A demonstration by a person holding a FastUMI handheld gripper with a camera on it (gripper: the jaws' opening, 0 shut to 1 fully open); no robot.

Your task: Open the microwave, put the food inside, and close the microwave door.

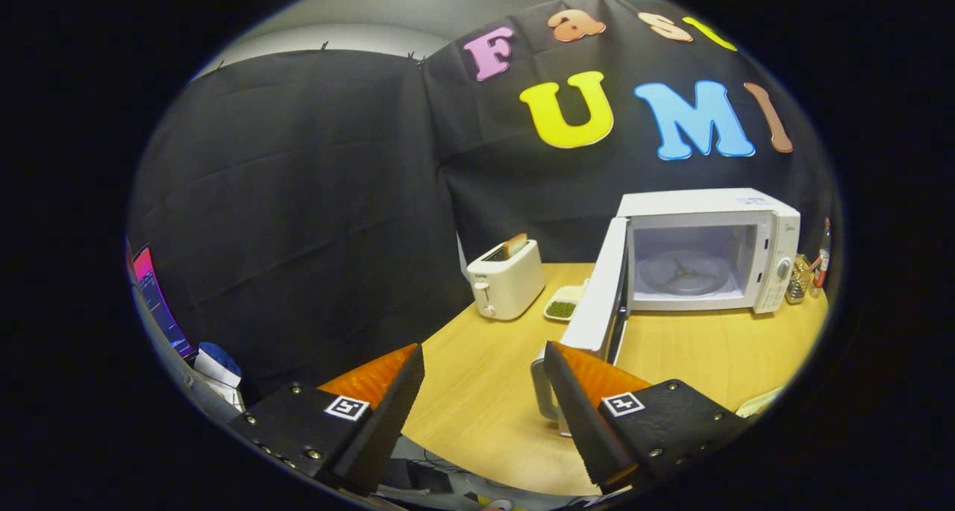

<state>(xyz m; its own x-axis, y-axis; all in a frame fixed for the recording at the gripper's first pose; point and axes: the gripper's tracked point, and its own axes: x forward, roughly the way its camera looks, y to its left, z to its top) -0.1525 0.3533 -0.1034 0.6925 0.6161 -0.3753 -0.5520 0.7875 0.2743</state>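
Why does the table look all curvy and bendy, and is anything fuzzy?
In the gripper view the fisheye lens bends the table edge into a curve and tilts the microwave; its open door and the toaster look fairly sharp; the open tongs close to the lens are a little soft; light is even, with no strong glare.

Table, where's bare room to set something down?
Bare table between toaster and the open gripper, and in front of the microwave, right of its open door. Crowded: the dish between toaster and door, bottles beside the microwave.
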